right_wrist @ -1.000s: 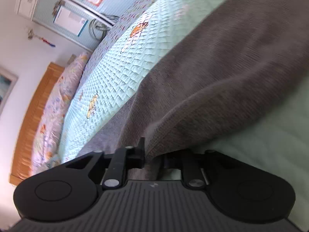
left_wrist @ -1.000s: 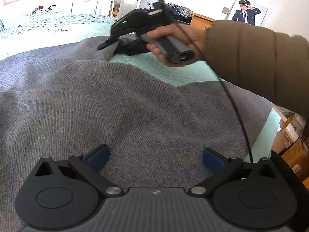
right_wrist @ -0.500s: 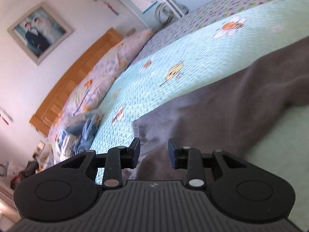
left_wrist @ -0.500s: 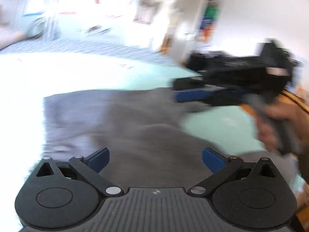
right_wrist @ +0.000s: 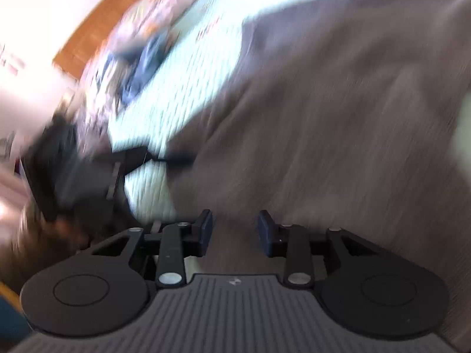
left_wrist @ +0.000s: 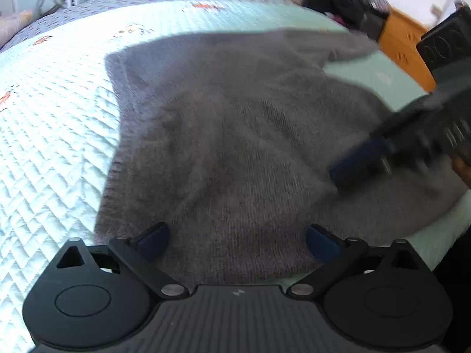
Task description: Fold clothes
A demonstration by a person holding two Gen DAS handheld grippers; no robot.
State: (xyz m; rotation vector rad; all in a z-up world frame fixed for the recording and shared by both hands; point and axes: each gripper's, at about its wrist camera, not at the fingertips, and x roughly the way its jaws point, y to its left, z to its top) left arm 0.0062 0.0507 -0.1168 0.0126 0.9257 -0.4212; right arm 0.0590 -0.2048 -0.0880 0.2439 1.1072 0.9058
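A grey knit sweater lies spread on the mint quilted bedspread. My left gripper hovers over the sweater's near hem. Its jaws are wide apart, closing a little, with nothing between the pads. My right gripper is also above the grey knit. Its jaws are partly apart and opening, with nothing held. In the left wrist view the right gripper is a blurred shape over the sweater's right side. The right wrist view is heavily blurred.
A wooden dresser and dark clutter stand beyond the bed's right side. A wooden headboard and rumpled blue bedding lie at the bed's head. The bed's edge runs close on the right.
The right gripper let go of the sweater edge it pinched, its jaws spread, and it swung over the sweater. The left gripper turned left, toward the open bedspread.
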